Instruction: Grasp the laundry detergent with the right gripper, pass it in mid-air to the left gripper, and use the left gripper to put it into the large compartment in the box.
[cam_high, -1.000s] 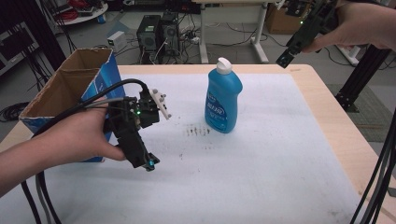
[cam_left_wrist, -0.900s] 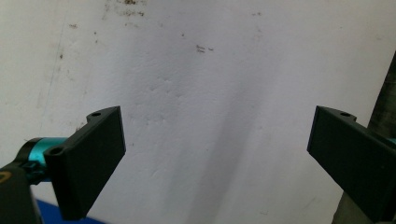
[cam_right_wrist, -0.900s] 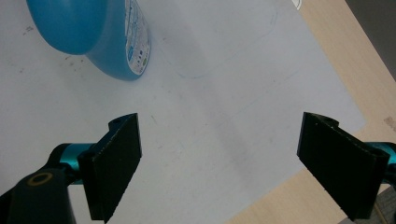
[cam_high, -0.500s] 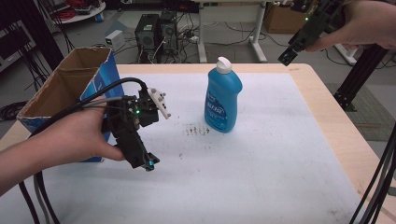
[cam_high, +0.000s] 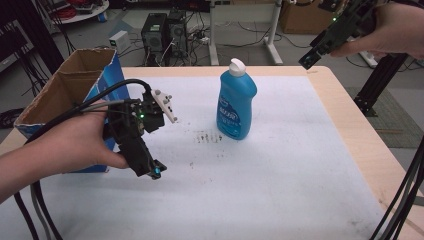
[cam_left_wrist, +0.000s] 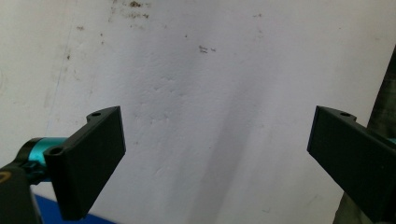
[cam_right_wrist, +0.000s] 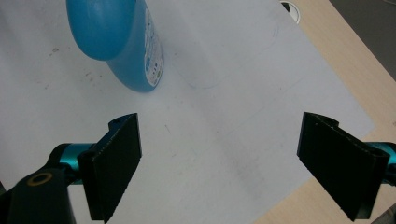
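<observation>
At the left, beside the cardboard box (cam_high: 65, 95), the left gripper (cam_high: 150, 170) is held low with jaws spread wide, empty. Mid-table the blue bottle (cam_high: 236, 102) stands upright; it is judged smooth, fairly heavy, best taken round the body. Open white mat (cam_high: 280, 165) surrounds it. The right gripper (cam_high: 311, 59), raised beyond the far edge, is wide apart, empty.

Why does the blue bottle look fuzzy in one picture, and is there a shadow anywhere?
In the right gripper view the blue bottle is soft and its top is cut off by the frame; in the high view the bottle looks sharper. In the left gripper view a faint grey shadow band runs down the white table cover between the open tool jaws.
</observation>
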